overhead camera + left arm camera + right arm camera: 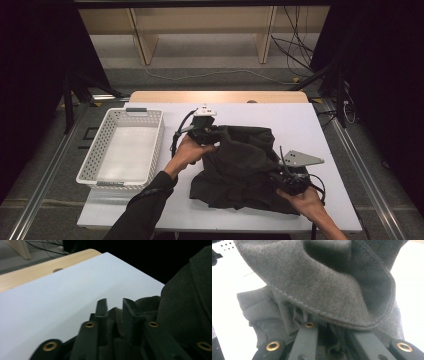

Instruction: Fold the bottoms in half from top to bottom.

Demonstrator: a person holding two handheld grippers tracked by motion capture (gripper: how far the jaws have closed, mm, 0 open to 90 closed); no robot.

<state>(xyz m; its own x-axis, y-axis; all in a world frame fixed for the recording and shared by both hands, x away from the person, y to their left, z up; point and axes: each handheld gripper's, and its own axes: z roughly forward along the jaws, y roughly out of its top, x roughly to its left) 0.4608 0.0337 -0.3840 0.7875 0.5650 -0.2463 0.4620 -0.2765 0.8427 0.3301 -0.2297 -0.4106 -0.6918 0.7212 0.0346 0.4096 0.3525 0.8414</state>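
Dark cloth sits bunched near you; your left gripper pinches its far edge and your right gripper grips its near side, ready to spread it flat.

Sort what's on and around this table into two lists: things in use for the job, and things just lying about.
In use:
- dark garment
- left gripper, jaws closed on the cloth
- right gripper, at the garment's right edge

Lying about:
- white basket
- wooden shelf behind the table
- loose cables
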